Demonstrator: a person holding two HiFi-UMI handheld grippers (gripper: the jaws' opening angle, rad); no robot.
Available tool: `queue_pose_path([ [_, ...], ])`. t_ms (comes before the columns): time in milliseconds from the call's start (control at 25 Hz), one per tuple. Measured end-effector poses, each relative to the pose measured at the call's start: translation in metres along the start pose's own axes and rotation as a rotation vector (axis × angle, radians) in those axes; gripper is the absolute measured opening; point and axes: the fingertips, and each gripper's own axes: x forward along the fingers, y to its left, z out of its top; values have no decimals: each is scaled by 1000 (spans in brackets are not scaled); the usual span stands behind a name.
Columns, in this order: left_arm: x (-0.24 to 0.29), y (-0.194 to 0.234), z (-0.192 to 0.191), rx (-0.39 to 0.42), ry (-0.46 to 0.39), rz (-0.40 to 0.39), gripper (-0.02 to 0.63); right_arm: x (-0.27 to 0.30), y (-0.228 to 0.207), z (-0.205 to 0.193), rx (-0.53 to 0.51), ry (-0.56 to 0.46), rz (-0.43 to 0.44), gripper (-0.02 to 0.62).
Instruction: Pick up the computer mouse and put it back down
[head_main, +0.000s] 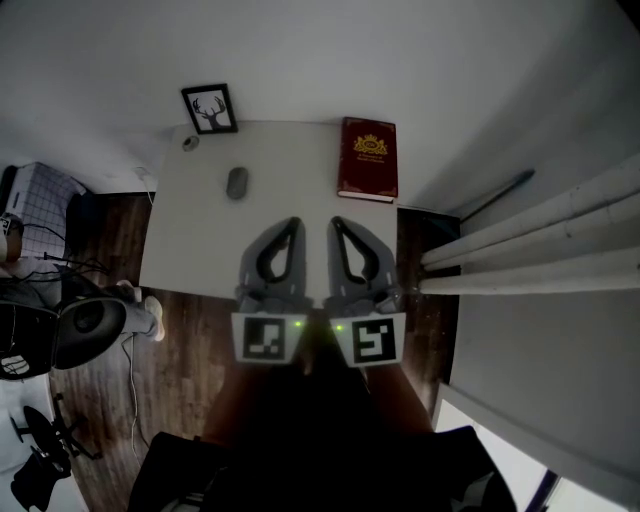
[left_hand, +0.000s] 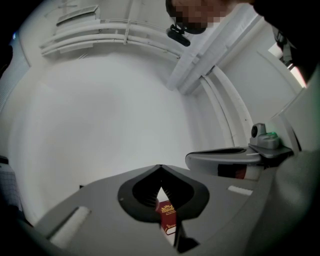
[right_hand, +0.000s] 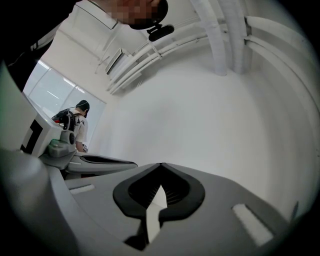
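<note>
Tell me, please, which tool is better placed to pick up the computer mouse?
Left, probably. The mouse lies on the left of the table, just ahead and left of the left tool; the right tool sits farther off, nearer the red book. Both are shut and empty, so either must open first.

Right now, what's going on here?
A person holds a gripper in each hand, side by side at the near edge of a white table. The left gripper and right gripper are both shut and empty. The mouse lies untouched further back, with a framed picture behind it and a red book to its right.
</note>
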Motion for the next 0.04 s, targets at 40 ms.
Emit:
queue_pose_path([
  [40,0,0,-1,3,3,-2,0,0,0,0,-2,2,0,12],
])
